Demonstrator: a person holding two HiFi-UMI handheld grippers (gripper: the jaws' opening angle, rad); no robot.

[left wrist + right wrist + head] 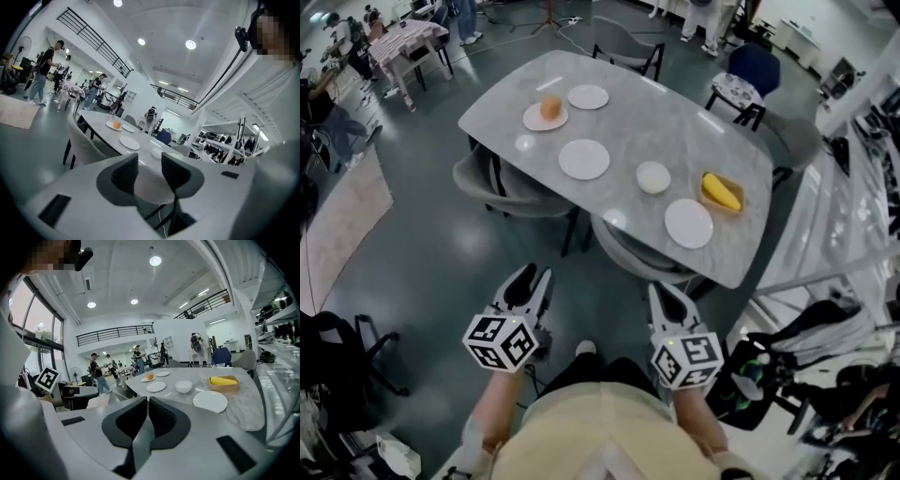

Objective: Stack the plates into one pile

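Several white plates lie apart on the grey marble table (712, 141): a near one (688, 223) at the right, one (584, 158) in the middle, one (588, 97) at the far side, and one (546, 116) with an orange on it. My left gripper (534, 278) hangs open and empty over the floor, short of the table; its own view (149, 161) shows a clear gap between the pads. My right gripper (663, 292) is shut on nothing, also short of the table (146, 404). The near plate (210, 401) lies ahead of it to the right.
A small white bowl (653, 177) and a wooden tray with a banana (722, 192) stand between the plates. Grey chairs (502, 183) are tucked along the near side, one (633, 248) right ahead of me. A blue chair (753, 70) stands beyond. People stand far off.
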